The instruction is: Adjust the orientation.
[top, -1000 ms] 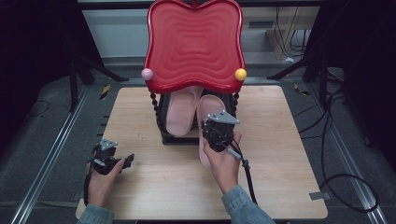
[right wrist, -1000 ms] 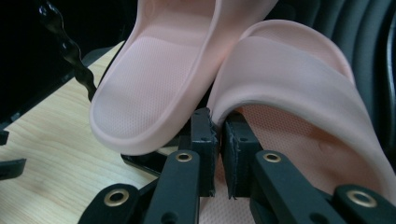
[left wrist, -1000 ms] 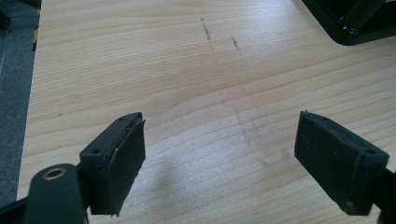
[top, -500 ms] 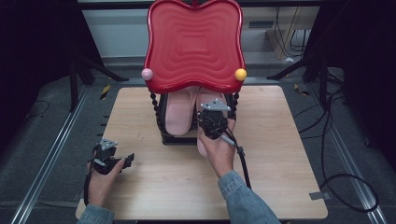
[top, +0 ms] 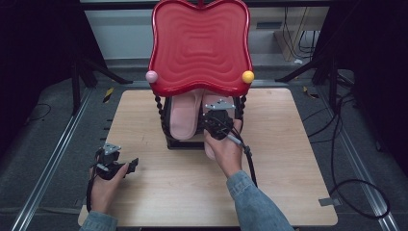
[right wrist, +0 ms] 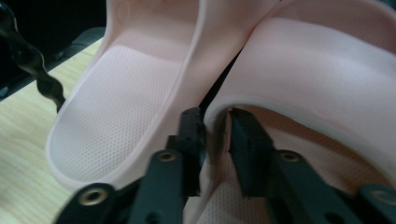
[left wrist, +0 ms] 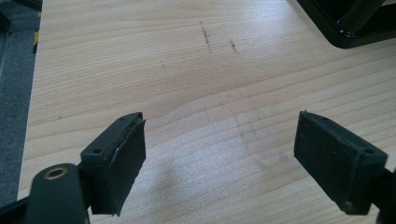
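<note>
I see two pale pink slippers — matte, finely dimpled insoles — under the red tray (top: 199, 45). My right tool (right wrist: 215, 122) pinches the right slipper (right wrist: 327, 79) strap edge; my left tool (left wrist: 219, 154) hangs spread over the tabletop (left wrist: 187, 70).

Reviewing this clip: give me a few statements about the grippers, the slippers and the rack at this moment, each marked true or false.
1. The right gripper has its jaws closed on the side wall of a pink slipper. True.
2. The left gripper is gripping the other slipper. False: its jaws are wide apart over bare wooden table, with nothing between them.
3. Two pink slippers sit side by side under the red tray. True; the second slipper lies just beside the gripped one.
4. The red tray lies flat on the table. False: it stands raised on a black rack above the slippers.
5. The balls at the tray's corners are both yellow. False: one ball is pink, the other yellow.
</note>
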